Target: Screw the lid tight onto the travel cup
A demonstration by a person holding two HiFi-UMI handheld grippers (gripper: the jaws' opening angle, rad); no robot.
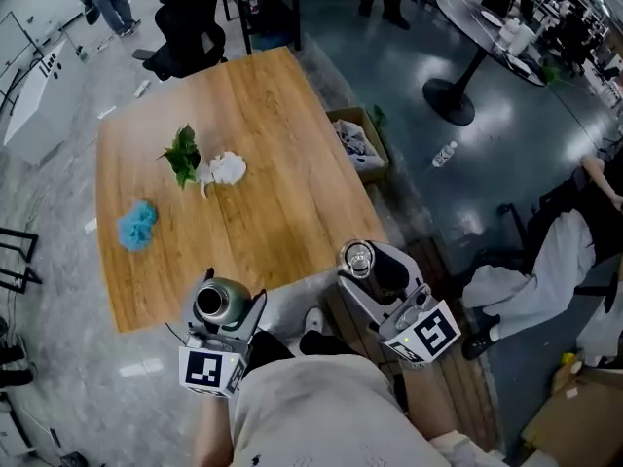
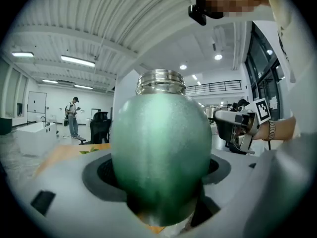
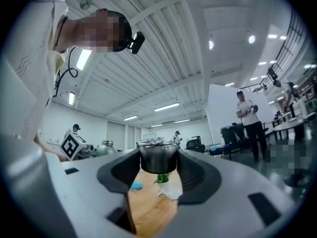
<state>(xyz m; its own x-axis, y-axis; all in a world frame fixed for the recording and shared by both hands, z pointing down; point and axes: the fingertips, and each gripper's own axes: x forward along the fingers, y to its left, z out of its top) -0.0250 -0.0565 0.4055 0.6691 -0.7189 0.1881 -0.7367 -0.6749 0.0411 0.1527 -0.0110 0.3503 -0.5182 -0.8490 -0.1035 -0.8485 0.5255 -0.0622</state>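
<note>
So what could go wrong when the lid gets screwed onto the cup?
The lid is pinched only at the jaw tips of the right gripper, so it might slip out. The cup is smooth and round; it could spin in the left gripper while twisting. Both hang near the edge of the table, so a drop might hit the floor.

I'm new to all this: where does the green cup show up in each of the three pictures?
Head view: the green cup is low, left of centre, seen from above.
Left gripper view: it fills the middle.
Right gripper view: small, at the far left, mid-height.
Shared landmark: the wooden table.
</note>
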